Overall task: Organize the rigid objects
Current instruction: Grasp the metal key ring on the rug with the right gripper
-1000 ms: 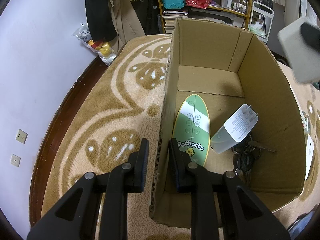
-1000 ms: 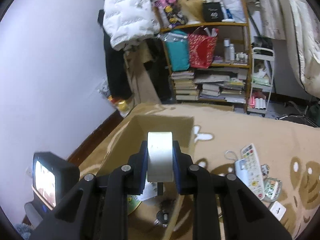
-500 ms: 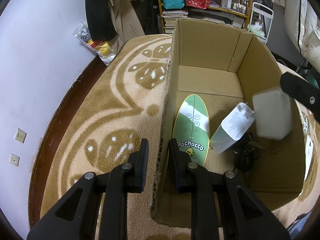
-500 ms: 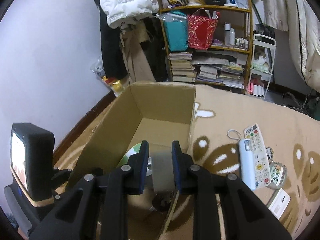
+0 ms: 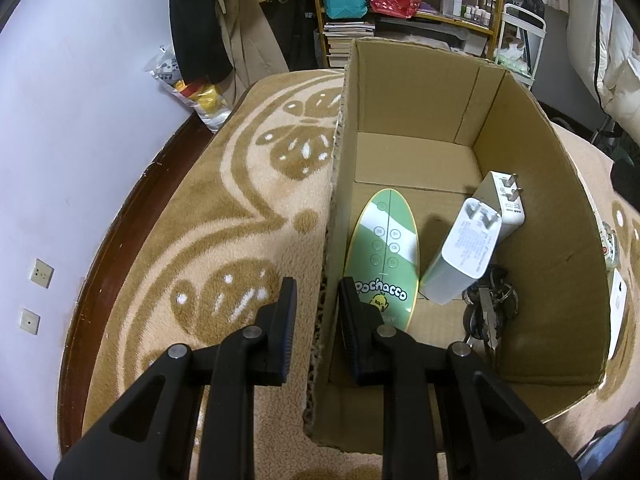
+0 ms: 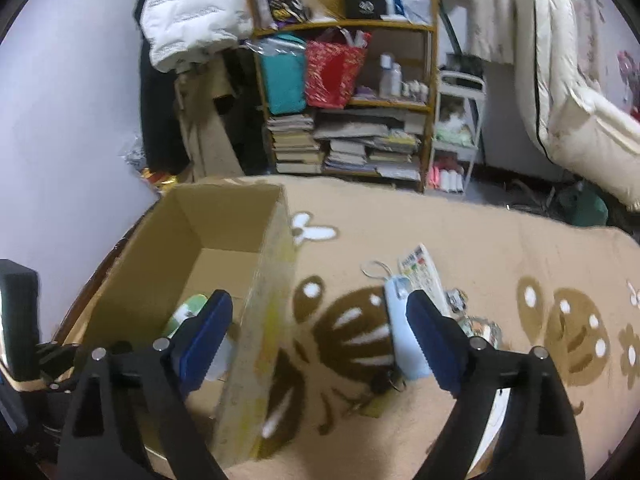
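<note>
The left gripper (image 5: 316, 300) clamps the near-left wall of the box (image 5: 532, 168), 1 finger inside and 1 outside. In the box lie 2 white chargers (image 5: 464, 256), a green remote (image 5: 384, 256) and keys (image 5: 488, 312). The right gripper (image 6: 320, 320) hangs wide open and empty over the rug (image 6: 500, 240), with a blue remote (image 6: 404, 336) just inside its right finger.

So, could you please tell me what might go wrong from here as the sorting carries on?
1. The left gripper is clamped on the cardboard box wall; a tug could tilt the box and topple the two white chargers, which stand leaning.
2. The right gripper, open, hovers over the box's right wall and could knock it while swinging toward the light blue remote on the rug.
</note>
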`<state>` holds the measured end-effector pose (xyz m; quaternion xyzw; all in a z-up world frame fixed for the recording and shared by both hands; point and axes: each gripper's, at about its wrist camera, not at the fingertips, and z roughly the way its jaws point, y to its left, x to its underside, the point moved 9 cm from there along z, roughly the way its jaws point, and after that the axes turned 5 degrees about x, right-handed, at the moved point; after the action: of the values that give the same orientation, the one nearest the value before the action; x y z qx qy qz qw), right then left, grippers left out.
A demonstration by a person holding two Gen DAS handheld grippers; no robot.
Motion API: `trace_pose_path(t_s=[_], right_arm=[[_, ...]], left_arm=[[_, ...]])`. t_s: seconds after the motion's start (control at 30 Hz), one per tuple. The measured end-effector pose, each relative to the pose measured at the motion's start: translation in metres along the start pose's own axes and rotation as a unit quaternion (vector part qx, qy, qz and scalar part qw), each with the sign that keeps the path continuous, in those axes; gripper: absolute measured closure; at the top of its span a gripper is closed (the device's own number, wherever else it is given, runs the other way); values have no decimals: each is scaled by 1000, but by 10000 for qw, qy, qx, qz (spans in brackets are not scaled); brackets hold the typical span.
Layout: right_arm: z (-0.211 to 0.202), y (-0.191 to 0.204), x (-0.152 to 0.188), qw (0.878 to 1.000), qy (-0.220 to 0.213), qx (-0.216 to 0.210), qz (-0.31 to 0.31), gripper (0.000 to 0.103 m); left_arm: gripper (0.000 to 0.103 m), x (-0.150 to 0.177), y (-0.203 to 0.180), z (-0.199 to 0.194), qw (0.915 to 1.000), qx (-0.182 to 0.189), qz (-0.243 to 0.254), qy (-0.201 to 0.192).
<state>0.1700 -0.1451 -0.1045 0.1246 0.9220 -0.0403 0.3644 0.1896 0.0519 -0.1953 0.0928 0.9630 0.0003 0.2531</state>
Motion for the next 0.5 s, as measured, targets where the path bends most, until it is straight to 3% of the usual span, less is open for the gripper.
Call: trace_pose_path(t_s=[0.27,0.5], right_arm=[[27,-34,27,9978,477,273,377,10],[56,-52,58,9897,1030,173,978,14]], left_arm=[[82,0,0,-1,10000,-32,30,-5],[82,0,1,-1,9999,97,-90,30]])
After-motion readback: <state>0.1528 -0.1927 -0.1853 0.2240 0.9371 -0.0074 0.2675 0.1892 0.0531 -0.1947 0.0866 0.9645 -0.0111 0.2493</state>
